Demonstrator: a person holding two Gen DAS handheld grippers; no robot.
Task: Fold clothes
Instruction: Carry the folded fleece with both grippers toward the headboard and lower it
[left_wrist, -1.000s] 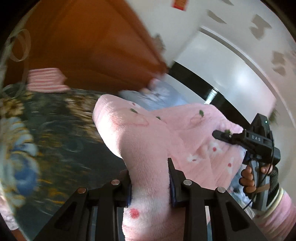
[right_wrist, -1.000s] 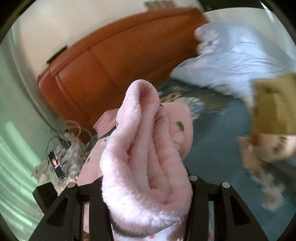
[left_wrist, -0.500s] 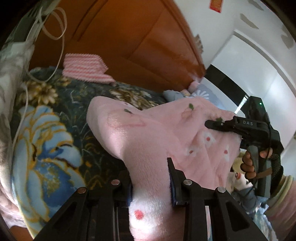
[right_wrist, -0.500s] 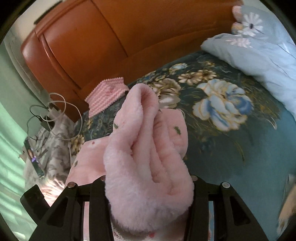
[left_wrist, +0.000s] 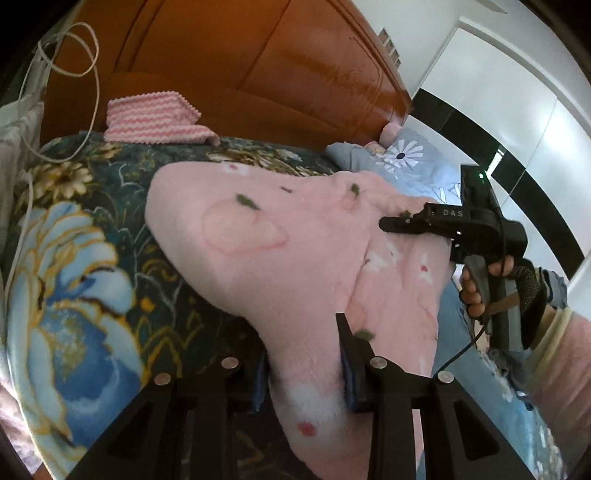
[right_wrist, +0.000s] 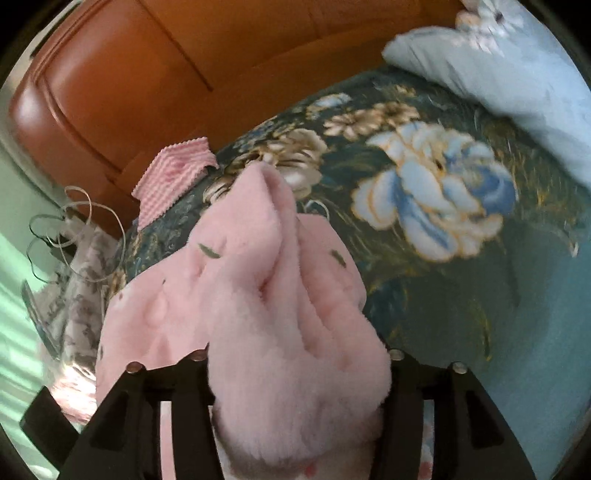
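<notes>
- Over the floral bedspread (left_wrist: 74, 266), my left gripper (left_wrist: 306, 363) pinches the pink fleece garment (left_wrist: 280, 258).
- My right gripper (right_wrist: 299, 373), jaws just widening, still holds bunched fleece; next, lay it flat.

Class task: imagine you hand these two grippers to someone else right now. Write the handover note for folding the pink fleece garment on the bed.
Left gripper: shut on the pink fleece garment.
Right gripper: jaws have just been opening; a thick bunch of fleece sits between them.
The garment hangs between both grippers over the flowered bedspread. A folded striped cloth lies by the headboard.
Done: garment lifted, carried over the bed.
Left: lay it down, fold it.
</notes>
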